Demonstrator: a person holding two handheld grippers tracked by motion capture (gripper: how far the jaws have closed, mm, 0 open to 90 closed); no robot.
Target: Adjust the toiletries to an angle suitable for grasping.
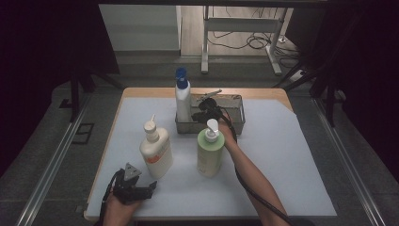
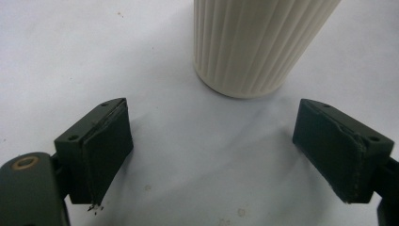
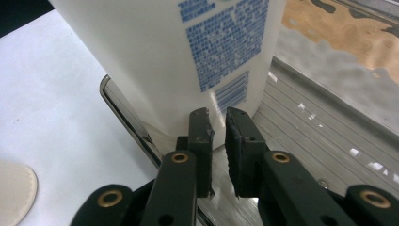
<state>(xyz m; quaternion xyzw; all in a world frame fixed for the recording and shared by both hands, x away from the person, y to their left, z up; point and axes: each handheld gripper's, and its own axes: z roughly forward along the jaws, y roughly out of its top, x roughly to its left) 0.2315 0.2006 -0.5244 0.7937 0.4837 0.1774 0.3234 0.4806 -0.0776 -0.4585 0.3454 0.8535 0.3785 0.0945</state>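
High view: a white plastic bottle with a blue cap (image 1: 182,96) is being kept upright in the left end of a rectangular grey metal tray (image 1: 235,123), where the right gripper (image 3: 217,129) is being held, jaws nearly closed on nothing. The left gripper (image 2: 211,146) is being held wide open, empty, near a ribbed cream pump bottle (image 2: 256,42) on the smooth white tabletop (image 1: 282,155).

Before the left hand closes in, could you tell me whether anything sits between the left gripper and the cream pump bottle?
Nothing visible does. The left gripper is open, and between its jaws lies only bare white mat up to the ribbed base of the cream pump bottle.
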